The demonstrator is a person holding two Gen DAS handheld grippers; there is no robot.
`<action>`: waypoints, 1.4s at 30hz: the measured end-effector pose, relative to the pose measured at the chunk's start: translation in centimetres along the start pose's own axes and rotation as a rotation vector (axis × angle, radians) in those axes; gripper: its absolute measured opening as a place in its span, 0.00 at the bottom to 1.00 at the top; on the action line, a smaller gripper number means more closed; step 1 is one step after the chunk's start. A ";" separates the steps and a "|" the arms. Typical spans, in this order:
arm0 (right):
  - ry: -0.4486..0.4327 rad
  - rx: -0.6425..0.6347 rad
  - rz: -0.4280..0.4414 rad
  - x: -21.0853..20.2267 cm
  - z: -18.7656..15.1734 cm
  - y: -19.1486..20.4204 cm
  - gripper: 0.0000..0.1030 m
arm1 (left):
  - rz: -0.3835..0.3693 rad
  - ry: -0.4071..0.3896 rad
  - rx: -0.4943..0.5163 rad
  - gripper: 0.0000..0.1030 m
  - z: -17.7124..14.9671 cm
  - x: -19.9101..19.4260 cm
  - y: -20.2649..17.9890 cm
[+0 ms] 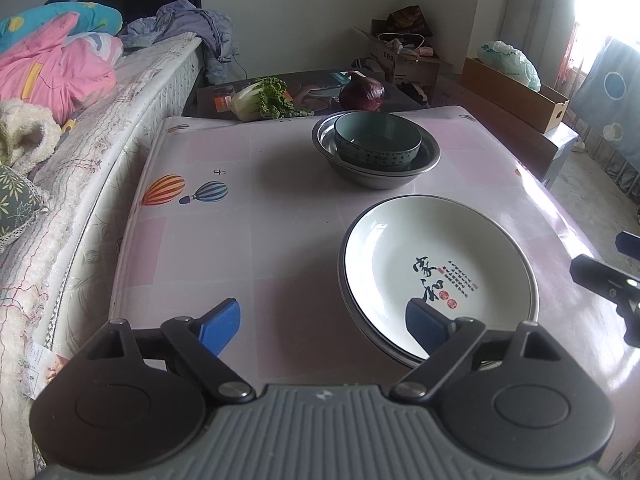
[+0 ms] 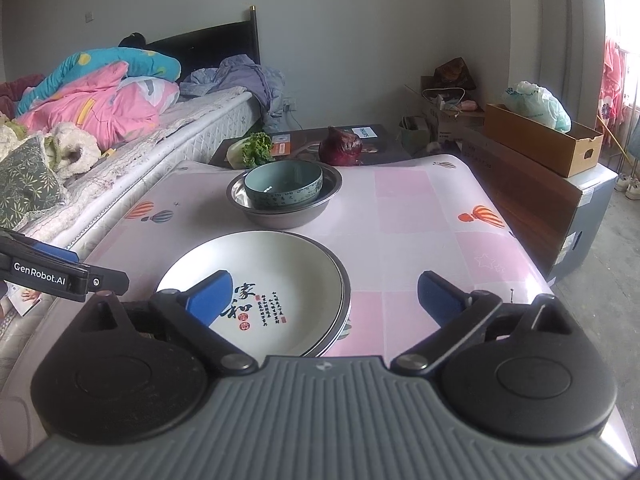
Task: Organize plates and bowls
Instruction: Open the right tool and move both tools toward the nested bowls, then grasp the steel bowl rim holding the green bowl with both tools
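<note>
A white plate with calligraphy (image 1: 436, 268) (image 2: 260, 280) tops a small stack of plates at the table's near side. Behind it a green bowl (image 1: 378, 138) (image 2: 283, 184) sits inside a steel bowl (image 1: 428, 152) (image 2: 280, 216). My left gripper (image 1: 324, 324) is open and empty, low over the table, its right finger above the plate's near rim. My right gripper (image 2: 322, 296) is open and empty, its left finger above the plate, its right finger over bare table. Each gripper shows at the edge of the other's view, the right one in the left wrist view (image 1: 616, 284), the left one in the right wrist view (image 2: 60, 272).
The table (image 1: 240, 208) (image 2: 420, 216) has a pink balloon-print cover. A red onion (image 1: 362, 94) (image 2: 341, 147) and a leafy cabbage (image 1: 262, 100) (image 2: 250, 150) lie past its far edge. A bed (image 1: 60, 152) runs along the left; cardboard boxes (image 2: 540, 144) stand right.
</note>
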State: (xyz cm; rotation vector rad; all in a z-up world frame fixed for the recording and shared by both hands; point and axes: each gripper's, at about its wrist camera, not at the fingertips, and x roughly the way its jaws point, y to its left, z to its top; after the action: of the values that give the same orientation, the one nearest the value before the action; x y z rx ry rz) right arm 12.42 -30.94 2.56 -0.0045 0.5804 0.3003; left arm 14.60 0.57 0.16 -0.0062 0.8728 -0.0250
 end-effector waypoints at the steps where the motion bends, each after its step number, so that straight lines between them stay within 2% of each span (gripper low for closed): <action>1: 0.003 -0.001 0.003 0.1 0.3 -0.1 0.97 | 0.004 -0.001 0.001 0.88 0.1 0.1 0.1; 8: 0.039 0.008 0.015 2.3 3.5 -1.0 0.97 | 0.033 -0.025 -0.008 0.89 2.0 1.0 1.2; 11: 0.059 0.032 0.022 3.8 4.8 -1.5 0.97 | 0.036 -0.044 -0.019 0.92 3.0 1.6 1.8; 20: 0.104 0.100 0.060 8.2 6.9 -3.6 0.97 | 0.010 -0.078 -0.049 1.00 6.8 3.7 3.0; 33: 0.160 0.204 0.100 15.1 10.4 -8.6 0.97 | -0.024 -0.088 -0.070 1.00 10.9 8.7 3.2; 35: 0.173 0.215 0.110 16.3 10.9 -9.2 0.96 | -0.057 -0.069 -0.065 1.00 11.4 9.9 3.2; 37: 0.197 0.223 0.116 17.9 11.4 -9.5 0.95 | -0.091 -0.049 -0.061 0.97 12.1 11.3 3.2; 39: 0.222 0.228 0.134 19.8 11.8 -9.6 0.93 | -0.088 -0.048 -0.055 0.96 12.5 12.4 3.0; 41: 0.255 0.242 0.145 21.6 11.9 -9.8 0.87 | -0.080 -0.041 -0.059 0.91 12.9 13.3 3.1; 42: 0.268 0.248 0.155 22.4 12.0 -9.8 0.82 | -0.087 -0.038 -0.067 0.85 13.1 13.7 3.2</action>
State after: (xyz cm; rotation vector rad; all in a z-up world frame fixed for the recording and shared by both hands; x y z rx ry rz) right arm 39.45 -33.02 -0.32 0.2440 0.8831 0.3794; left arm 33.47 3.35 -1.96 -0.1073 0.8345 -0.0764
